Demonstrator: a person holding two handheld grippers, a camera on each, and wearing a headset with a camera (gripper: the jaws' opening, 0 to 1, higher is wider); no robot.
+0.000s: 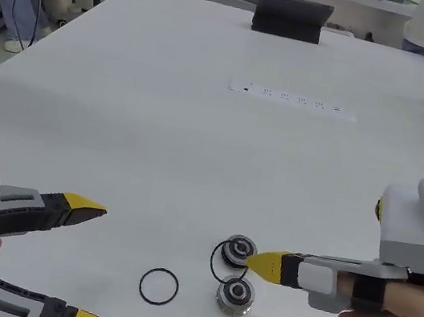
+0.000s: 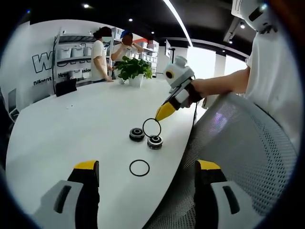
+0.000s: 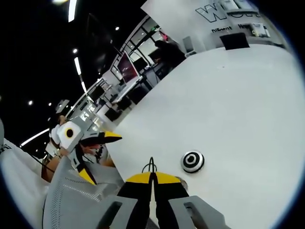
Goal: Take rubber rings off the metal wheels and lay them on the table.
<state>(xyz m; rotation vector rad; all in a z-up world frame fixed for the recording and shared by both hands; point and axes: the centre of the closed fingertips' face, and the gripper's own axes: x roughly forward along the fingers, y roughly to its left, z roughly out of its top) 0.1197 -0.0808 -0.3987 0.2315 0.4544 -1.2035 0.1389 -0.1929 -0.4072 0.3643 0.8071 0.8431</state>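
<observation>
Right gripper fingers pinched shut on a rubber ring by the wheels, left gripper fingers spread wide, empty

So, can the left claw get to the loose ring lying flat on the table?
Probably yes. The left claw is open, with bare table between it and the loose ring; the wheels and right claw sit beyond the ring.

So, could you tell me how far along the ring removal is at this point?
Done: one rubber ring lies flat on the table. In hand: the right gripper, shut, pinches a second ring by the two metal wheels. Left: laying it down; the left gripper is open.
</observation>
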